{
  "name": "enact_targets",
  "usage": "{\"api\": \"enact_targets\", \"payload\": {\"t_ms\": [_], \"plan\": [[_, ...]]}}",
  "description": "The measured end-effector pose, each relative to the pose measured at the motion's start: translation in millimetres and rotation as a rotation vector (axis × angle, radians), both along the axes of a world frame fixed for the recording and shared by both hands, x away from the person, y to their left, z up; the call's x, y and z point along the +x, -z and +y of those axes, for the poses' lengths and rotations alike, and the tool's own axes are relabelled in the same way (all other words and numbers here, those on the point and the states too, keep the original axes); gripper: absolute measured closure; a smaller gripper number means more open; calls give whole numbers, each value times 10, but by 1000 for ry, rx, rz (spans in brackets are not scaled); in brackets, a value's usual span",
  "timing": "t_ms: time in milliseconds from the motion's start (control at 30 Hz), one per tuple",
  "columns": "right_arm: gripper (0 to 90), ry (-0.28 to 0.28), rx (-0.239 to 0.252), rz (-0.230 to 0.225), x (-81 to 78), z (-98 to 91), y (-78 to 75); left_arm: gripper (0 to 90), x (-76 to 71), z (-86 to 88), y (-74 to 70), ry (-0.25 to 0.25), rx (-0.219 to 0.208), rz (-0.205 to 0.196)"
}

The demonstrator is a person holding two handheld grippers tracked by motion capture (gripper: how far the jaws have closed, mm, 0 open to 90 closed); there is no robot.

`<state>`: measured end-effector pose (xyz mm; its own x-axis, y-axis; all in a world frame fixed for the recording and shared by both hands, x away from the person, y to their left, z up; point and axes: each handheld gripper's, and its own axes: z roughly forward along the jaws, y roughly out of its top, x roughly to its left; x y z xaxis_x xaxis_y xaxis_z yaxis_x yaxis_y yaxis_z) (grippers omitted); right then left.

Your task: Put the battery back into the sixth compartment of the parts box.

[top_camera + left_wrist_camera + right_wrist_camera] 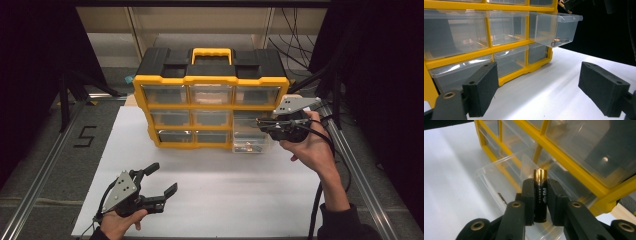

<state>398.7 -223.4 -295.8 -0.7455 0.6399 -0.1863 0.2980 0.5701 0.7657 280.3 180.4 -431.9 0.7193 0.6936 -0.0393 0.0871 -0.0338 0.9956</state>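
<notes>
Inside open drawer: perhaps a ring.

We read one sign clearly: a black "5" marked on the grey floor left of the desk. The battery carries white print too blurred to read.

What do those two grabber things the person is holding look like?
Both the left gripper and the right gripper are black with a grey three-cornered plate on top. Each has two blocky black jaws with brass-ringed holes, and a black cable trails off. The person wears dark sleeves.
</notes>
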Motion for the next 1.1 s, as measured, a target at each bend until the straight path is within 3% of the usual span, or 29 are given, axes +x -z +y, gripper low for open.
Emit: {"api": "enact_targets", "payload": {"t_ms": [267,500,767,1100], "plan": [[710,9,21,19,15,-11,12,157,-5,-3,3,0,-1,4],[612,-5,63,-21,-40,63,-45,157,-5,-2,2,1,-3,4],[484,-51,70,-52,-110,236,-55,157,-4,1,-1,1,-2,4],[414,-83,122,-75,-151,378,-5,156,-5,3,-1,1,-5,6]]}}
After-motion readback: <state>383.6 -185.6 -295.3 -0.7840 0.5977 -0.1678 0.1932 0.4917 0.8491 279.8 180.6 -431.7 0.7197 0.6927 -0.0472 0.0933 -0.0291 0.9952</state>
